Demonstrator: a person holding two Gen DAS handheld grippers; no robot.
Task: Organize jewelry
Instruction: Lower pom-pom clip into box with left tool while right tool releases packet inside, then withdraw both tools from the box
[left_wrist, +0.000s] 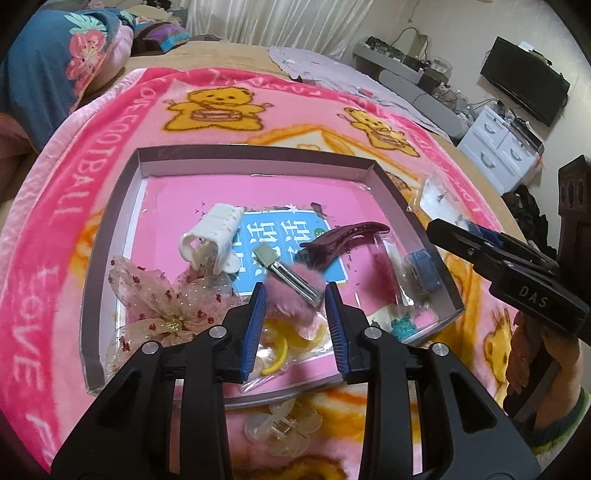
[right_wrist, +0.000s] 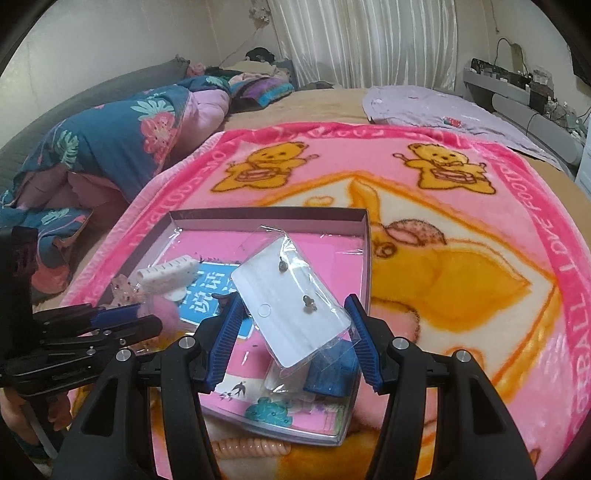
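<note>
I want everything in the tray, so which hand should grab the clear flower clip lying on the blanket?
Left. The clear flower clip lies on the blanket just under the left tongs, which are open and empty. The right tongs already hold the earring packet.

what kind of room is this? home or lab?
Home, almost certainly a bedroom: the work surface is a bed spread with a pink teddy-bear blanket, a rumpled floral duvet lies beside it, white curtains hang behind, and a TV stands over white drawers.
</note>
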